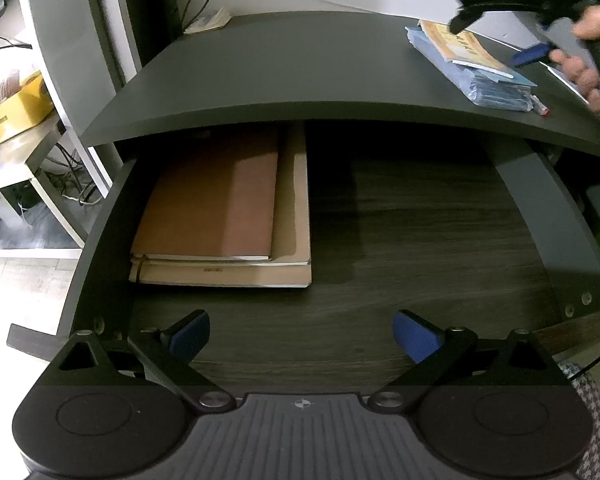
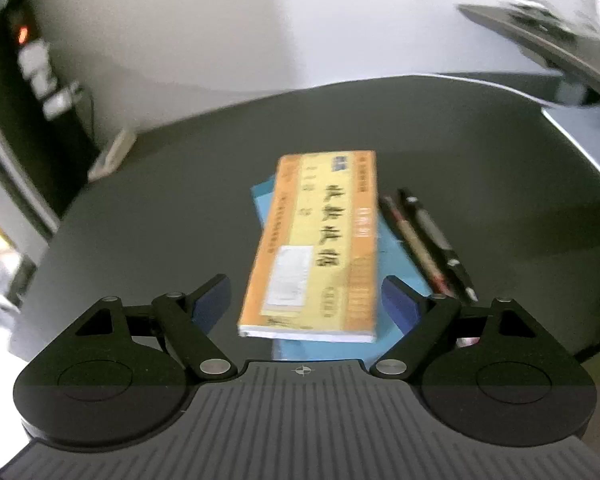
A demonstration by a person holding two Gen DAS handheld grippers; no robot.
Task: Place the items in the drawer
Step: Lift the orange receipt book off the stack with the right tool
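Our right gripper (image 2: 306, 300), jaws wide, straddles the yellow booklet (image 2: 314, 248); closing carelessly, we risk dragging the blue folder (image 2: 392, 240) and pens (image 2: 432, 240) along.

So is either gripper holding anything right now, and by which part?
Nothing is held. The left gripper is open over the drawer; the right gripper is open around the yellow booklet without clamping it.

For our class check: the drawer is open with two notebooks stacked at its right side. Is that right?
Not quite. The drawer is open, but the two notebooks are stacked at its left side; the right side is bare, as the left wrist view shows.
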